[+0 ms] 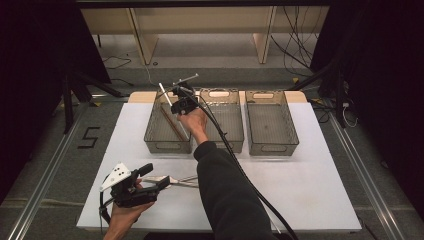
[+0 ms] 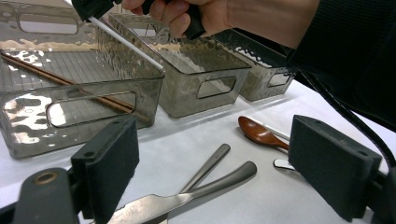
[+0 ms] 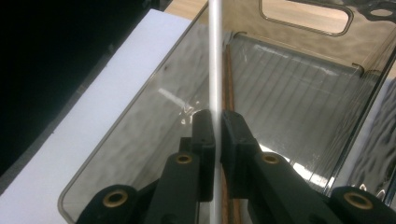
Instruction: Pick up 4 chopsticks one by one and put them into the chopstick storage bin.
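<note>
Your right gripper point(image 3: 215, 135) pinches a white chopstick point(image 3: 215, 56) between its closed pads, holding it over the left bin point(image 1: 150, 132), at about 11 o'clock from the table's centre. A brown chopstick point(image 3: 229, 79) lies on that bin's floor, just beside the white one's line. Your left gripper point(image 2: 212, 161), at 7 o'clock, has its jaws spread wide and empty, with a knife point(image 2: 187, 198), a metal handle point(image 2: 210, 165) and a wooden spoon point(image 2: 259, 135) on the white table point(image 1: 300, 185) ahead of it.

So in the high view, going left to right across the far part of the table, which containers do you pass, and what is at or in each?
Left bin with a brown chopstick inside and the right gripper holding a white stick above it → middle bin → right bin.
</note>
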Demonstrator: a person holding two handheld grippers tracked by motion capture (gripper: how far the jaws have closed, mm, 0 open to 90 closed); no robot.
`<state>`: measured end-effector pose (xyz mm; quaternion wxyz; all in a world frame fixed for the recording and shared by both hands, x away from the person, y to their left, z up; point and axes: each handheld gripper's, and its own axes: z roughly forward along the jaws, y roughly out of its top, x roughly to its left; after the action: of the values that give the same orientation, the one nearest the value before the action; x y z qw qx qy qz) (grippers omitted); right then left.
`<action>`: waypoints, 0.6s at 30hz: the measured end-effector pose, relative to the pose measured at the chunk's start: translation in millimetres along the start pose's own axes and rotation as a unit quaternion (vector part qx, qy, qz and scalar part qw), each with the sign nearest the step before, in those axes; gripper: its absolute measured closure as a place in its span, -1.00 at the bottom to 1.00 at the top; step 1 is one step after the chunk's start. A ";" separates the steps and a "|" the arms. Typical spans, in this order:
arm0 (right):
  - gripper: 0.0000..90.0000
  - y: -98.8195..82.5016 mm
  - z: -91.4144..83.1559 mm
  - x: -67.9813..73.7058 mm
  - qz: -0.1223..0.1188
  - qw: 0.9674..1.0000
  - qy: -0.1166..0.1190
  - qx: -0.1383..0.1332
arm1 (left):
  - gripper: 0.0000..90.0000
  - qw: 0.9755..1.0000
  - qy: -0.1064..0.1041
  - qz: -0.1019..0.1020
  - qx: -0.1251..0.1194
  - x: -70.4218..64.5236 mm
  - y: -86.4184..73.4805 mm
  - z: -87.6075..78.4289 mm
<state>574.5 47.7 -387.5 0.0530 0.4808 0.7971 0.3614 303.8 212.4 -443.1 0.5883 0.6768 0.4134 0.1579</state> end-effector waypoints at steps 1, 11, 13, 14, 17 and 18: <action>0.89 -0.4 0.8 0.2 0.000 1.000 -0.001 0.001 | -0.65 1.000 0.000 0.001 0.001 0.2 0.0 -0.2; 0.37 -0.3 -1.1 -0.5 0.004 1.000 0.023 0.001 | -0.65 1.000 0.000 -0.001 0.000 0.2 -0.1 -0.2; 0.35 0.9 -6.4 0.1 0.001 1.000 0.026 -0.002 | -0.65 1.000 0.000 0.000 0.001 0.2 0.0 -0.2; 0.31 1.3 -9.7 0.1 -0.002 1.000 0.030 -0.003 | -0.65 1.000 0.000 0.000 0.001 0.2 0.0 -0.2; 0.19 1.2 -18.7 1.9 -0.017 0.999 0.038 -0.001 | -0.65 1.000 0.000 0.000 0.001 0.3 -0.1 -0.2; 0.14 0.7 -22.2 2.6 -0.023 0.999 0.039 0.003 | -0.65 1.000 0.000 0.001 0.001 0.3 -0.1 -0.2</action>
<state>564.0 38.3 -370.1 0.0286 0.4477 0.8106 0.3763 303.8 212.8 -443.2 0.5871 0.6778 0.4134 0.1579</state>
